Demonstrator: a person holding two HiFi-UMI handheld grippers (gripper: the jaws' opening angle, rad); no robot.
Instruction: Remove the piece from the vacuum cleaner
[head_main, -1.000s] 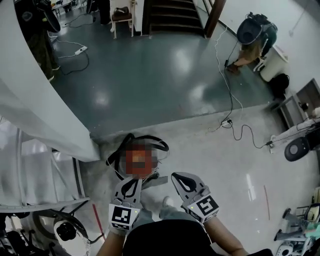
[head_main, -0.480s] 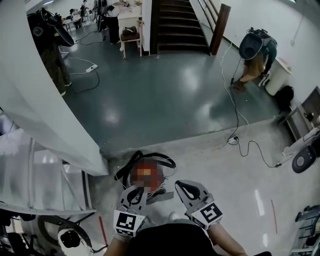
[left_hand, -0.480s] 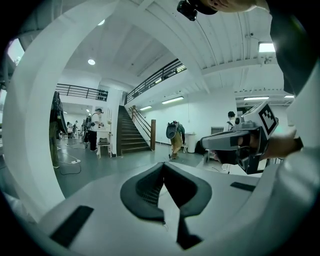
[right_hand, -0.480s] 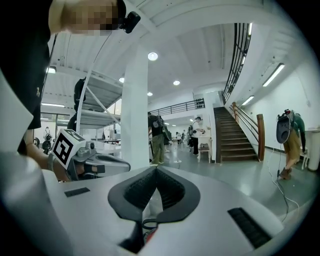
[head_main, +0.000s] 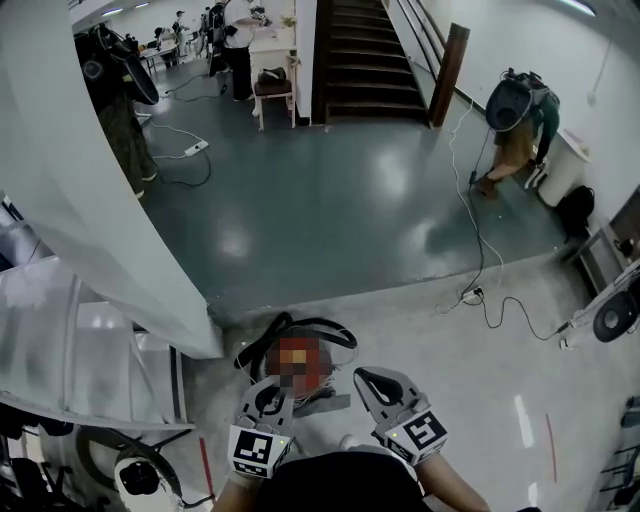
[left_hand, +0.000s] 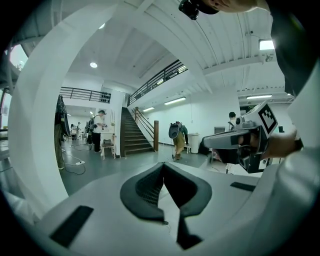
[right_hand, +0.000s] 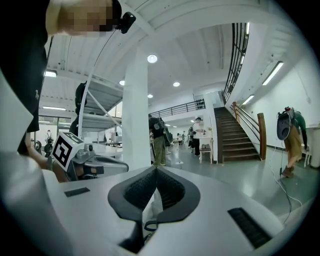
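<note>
View: your head is lifting, so the vacuum cleaner (head_main: 318, 323) is sinking lower in frame, untouched.
Jaws: left gripper (head_main: 267, 398) and right gripper (head_main: 377, 388) are staying pressed together, empty.

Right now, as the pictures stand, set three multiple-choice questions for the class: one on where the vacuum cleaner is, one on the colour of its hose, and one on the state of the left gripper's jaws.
1. Where is the vacuum cleaner?
A. On the stairs
B. On the floor, just ahead of the left gripper and right gripper
C. On a chair

2. What colour is its hose?
A. Yellow
B. White
C. Black

3. How do the left gripper's jaws stand?
A. Together, nothing between
B. Wide apart
C. Clamped on the hose

Answers:
1. B: the head view shows it on the pale floor.
2. C: a black loop curls round it.
3. A: the left gripper view shows the tips meeting, empty.
</note>
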